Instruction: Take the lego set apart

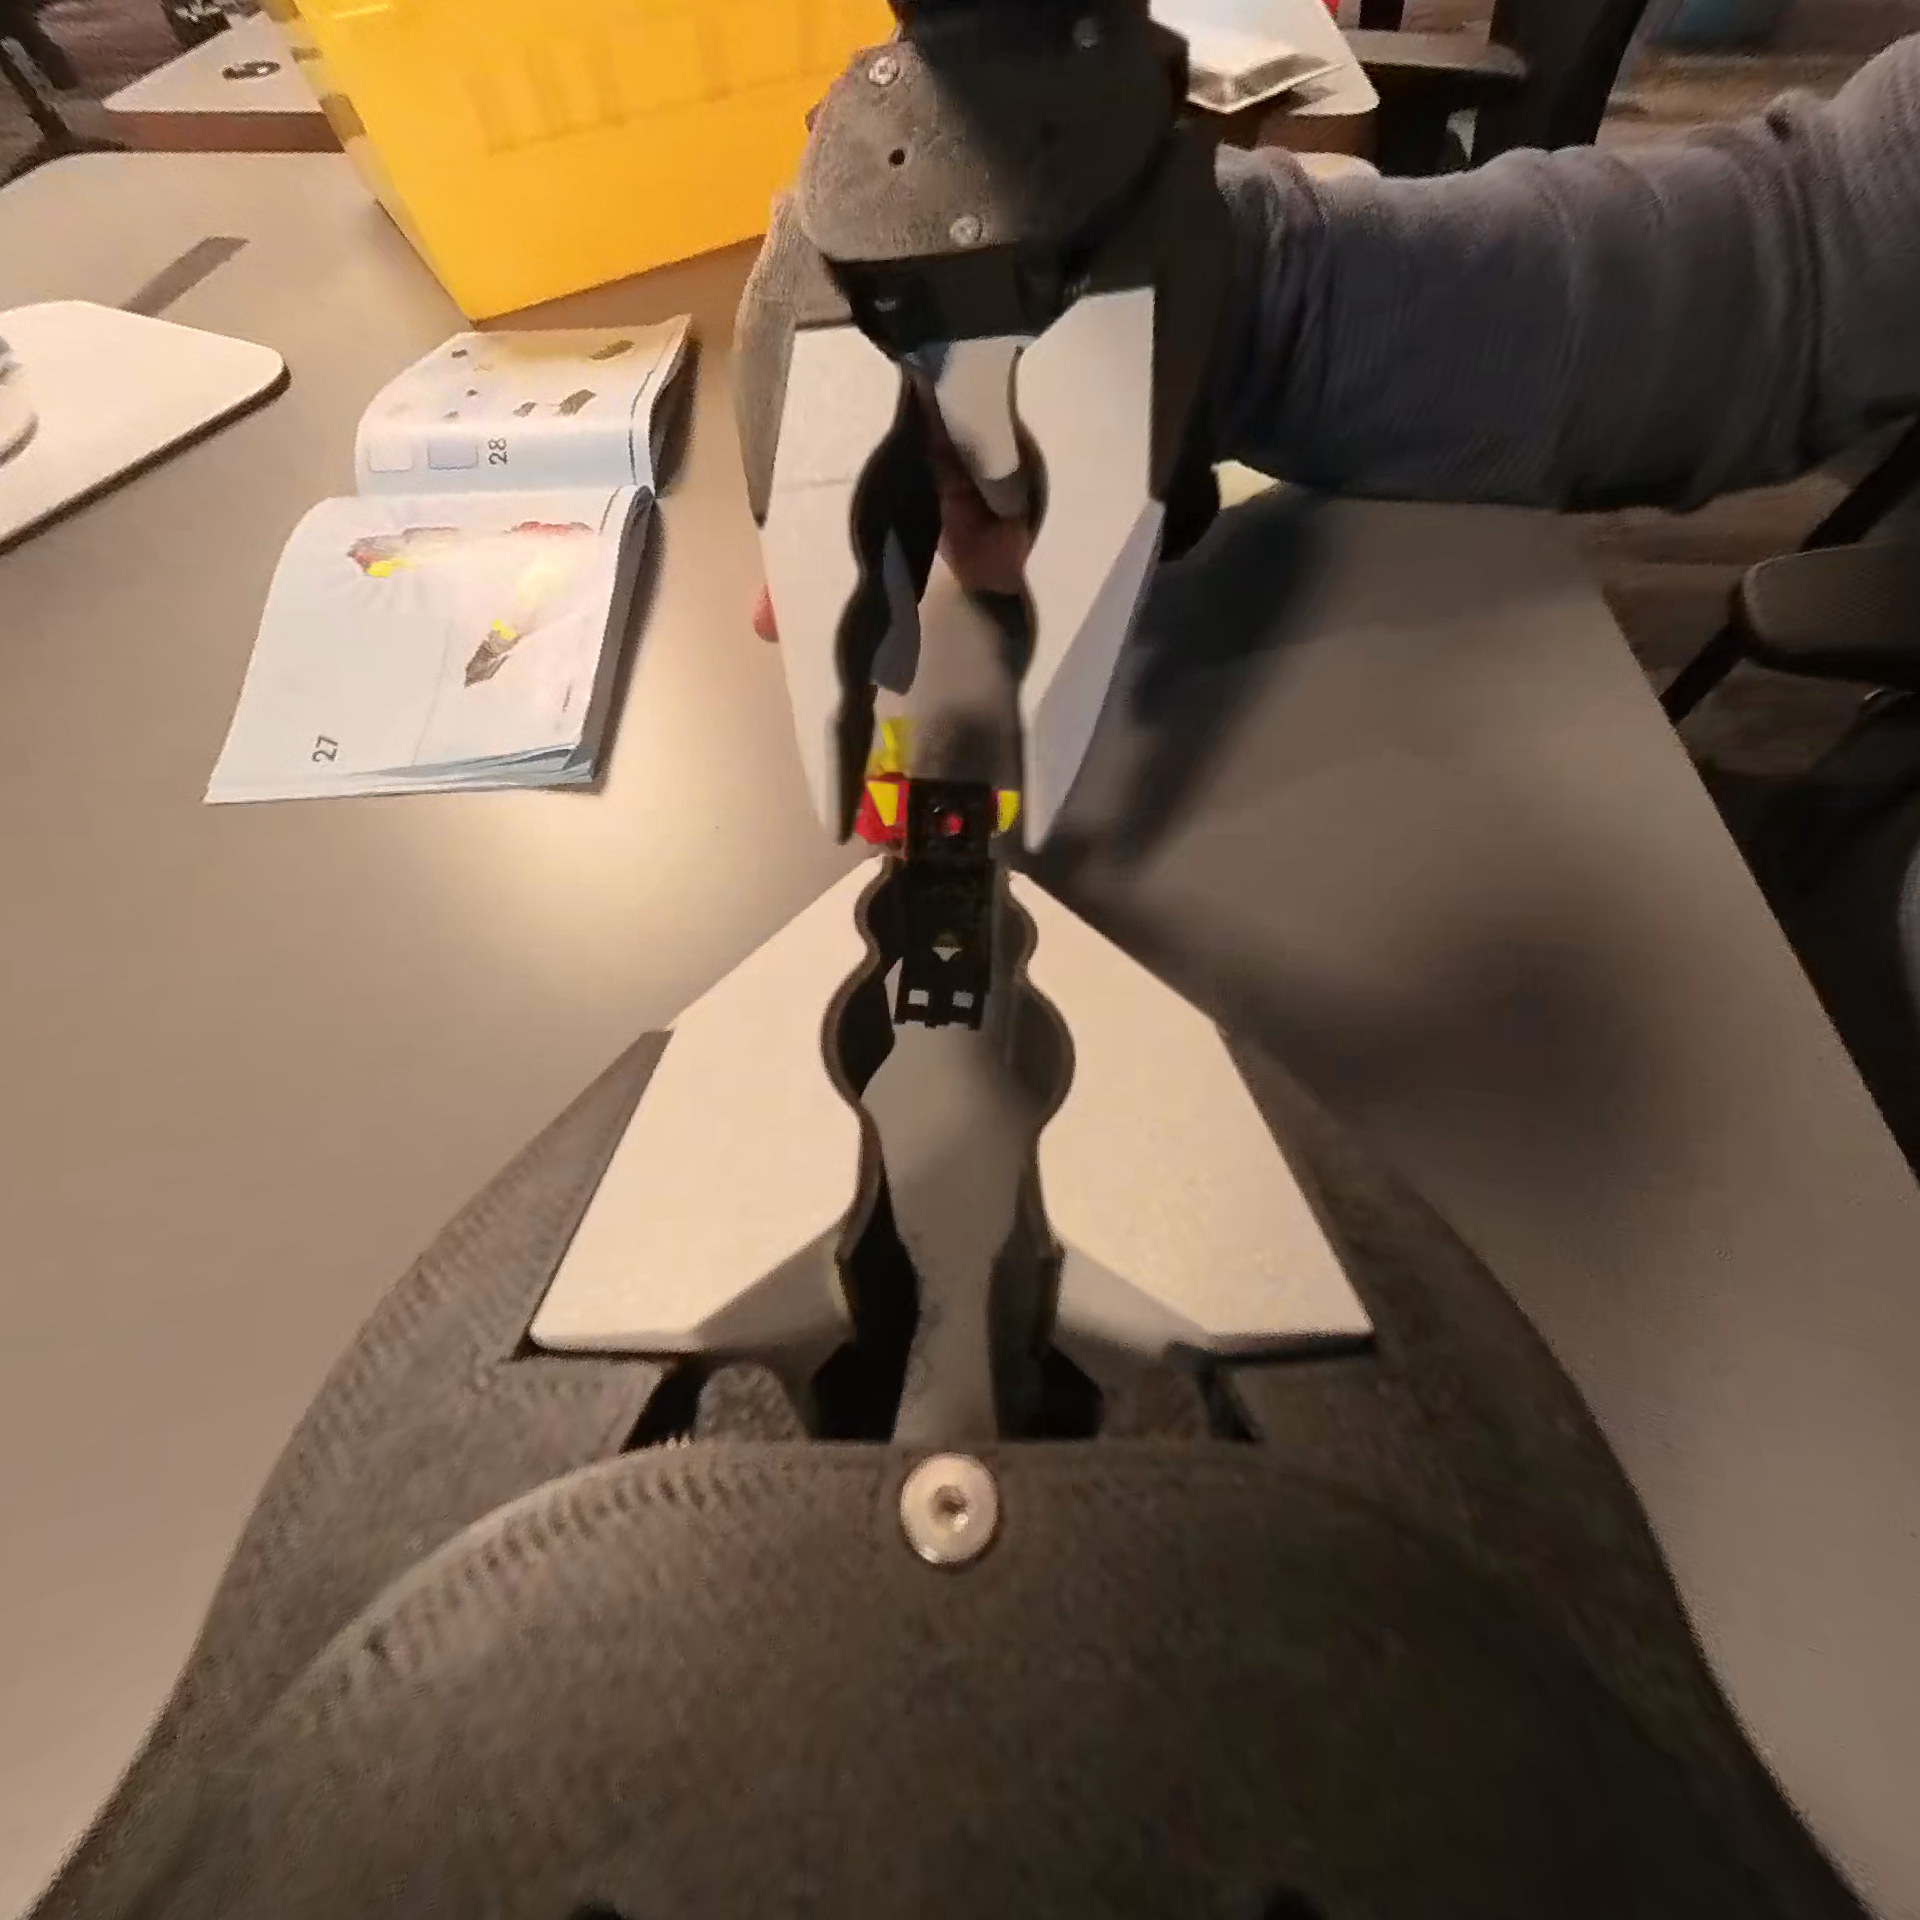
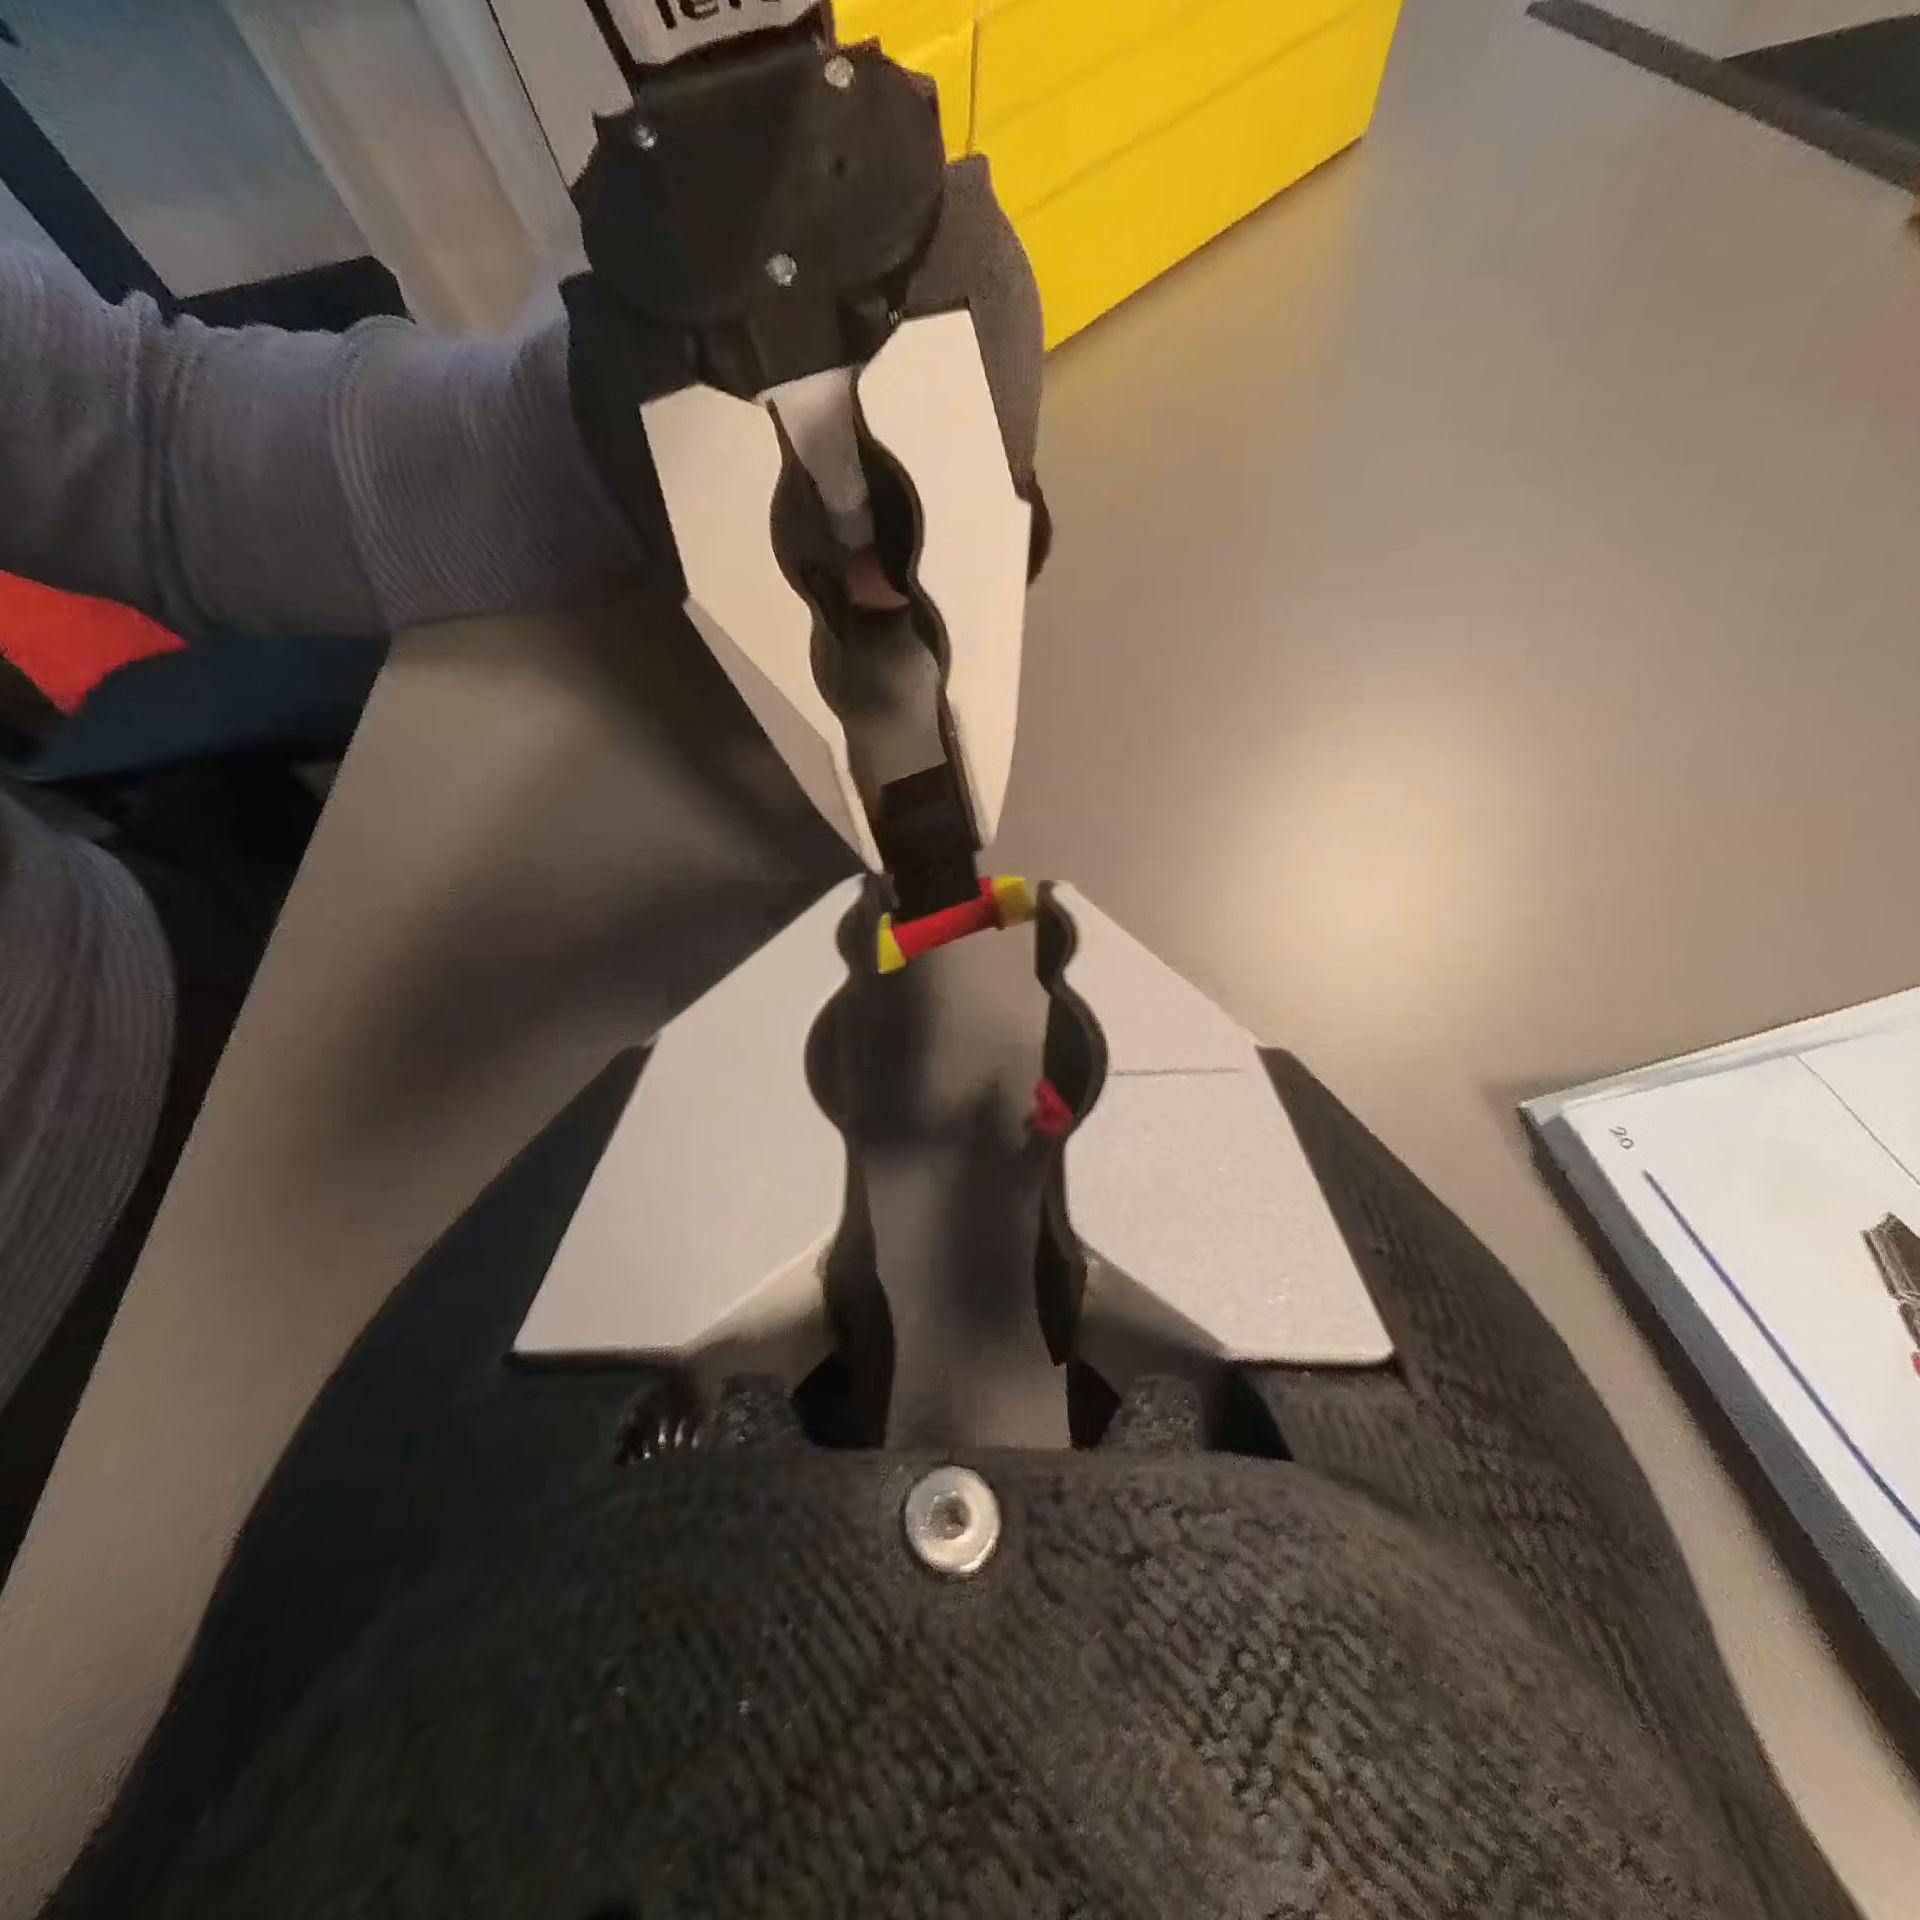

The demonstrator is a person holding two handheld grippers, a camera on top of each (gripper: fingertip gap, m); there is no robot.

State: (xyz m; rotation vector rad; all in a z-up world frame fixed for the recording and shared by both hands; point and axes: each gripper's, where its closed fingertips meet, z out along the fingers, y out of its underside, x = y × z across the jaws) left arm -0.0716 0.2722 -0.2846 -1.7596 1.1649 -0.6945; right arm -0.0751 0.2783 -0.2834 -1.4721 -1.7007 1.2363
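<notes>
- While both tools meet tip to tip above the grey counter, the lego set hangs between them, clear of the surface.
- Left tool: its white fingers are pinching the black body of the set, which sticks out toward 12 o'clock in the left wrist view.
- Right tool: its fingers are pinching the red and yellow end of the set, seen at 12 o'clock in the right wrist view.
- A small red bit shows lower down against the inner edge of the right tool's finger; what it is cannot be told.
- An open instruction booklet lies flat on the counter at 10 o'clock in the left wrist view, well apart from the tools.
- A yellow bin stands beyond the booklet at 11 o'clock.
- Grey sleeves cover the person's arms behind each tool.
</notes>
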